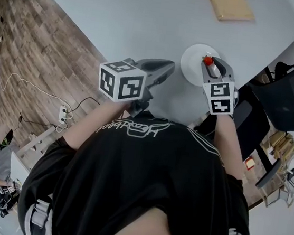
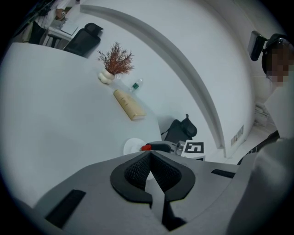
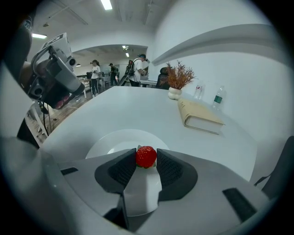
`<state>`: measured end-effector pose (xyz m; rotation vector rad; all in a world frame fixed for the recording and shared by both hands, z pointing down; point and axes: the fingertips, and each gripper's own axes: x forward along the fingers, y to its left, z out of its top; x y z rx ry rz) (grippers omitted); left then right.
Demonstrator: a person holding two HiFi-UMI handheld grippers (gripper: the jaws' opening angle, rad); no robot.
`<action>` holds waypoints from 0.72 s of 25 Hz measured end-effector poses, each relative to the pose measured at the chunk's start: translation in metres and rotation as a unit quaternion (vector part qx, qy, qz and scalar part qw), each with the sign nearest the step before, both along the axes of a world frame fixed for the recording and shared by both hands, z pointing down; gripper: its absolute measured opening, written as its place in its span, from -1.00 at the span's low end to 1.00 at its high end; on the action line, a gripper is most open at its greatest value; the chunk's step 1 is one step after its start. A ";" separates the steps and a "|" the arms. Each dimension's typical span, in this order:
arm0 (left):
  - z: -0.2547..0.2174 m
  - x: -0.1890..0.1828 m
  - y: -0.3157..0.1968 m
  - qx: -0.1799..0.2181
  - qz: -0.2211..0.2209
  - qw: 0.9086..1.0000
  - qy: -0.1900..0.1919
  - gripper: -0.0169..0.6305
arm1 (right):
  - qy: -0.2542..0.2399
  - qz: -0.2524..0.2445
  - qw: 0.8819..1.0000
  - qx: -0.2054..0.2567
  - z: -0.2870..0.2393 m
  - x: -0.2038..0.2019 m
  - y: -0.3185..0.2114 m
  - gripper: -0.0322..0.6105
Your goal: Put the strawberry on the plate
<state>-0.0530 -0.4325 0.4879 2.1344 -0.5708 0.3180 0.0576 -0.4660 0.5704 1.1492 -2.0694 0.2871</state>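
Only the right gripper view shows the grip plainly. The right tool (image 3: 146, 159) pinches a small red strawberry (image 3: 146, 156) between the tips of its dark ribbed pads, with the round white plate (image 3: 110, 142) directly behind and beneath it. Whether the berry touches the plate cannot be told.

The head view adds the layout. The strawberry sits over the plate's right half, toward 2 o'clock. The left tool (image 1: 166, 66) points in from the plate's 9 o'clock, near its rim, above the pale grey surface (image 1: 148, 19). The left gripper view alone shows that tool's jaws pressed together at the tips.

Over the plate is the held berry alone. In the right gripper view a tan closed book (image 3: 201, 117) lies at the plate's 2 o'clock, well apart. A white vase of reddish dried twigs (image 3: 176, 82) stands farther off at 1 o'clock.
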 end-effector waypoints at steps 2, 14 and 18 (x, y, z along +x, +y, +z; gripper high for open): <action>-0.001 0.001 -0.001 0.001 0.001 1.000 0.001 -0.93 | 0.009 -0.005 1.000 -0.001 0.002 0.000 0.000 -0.48; -0.006 0.000 -0.007 0.010 -0.002 1.000 0.002 -0.93 | 0.019 -0.025 0.999 -0.018 0.009 -0.003 -0.001 -0.48; -0.010 -0.001 -0.008 0.014 -0.003 1.000 0.001 -0.93 | 0.021 -0.029 0.999 -0.018 0.009 -0.003 -0.001 -0.48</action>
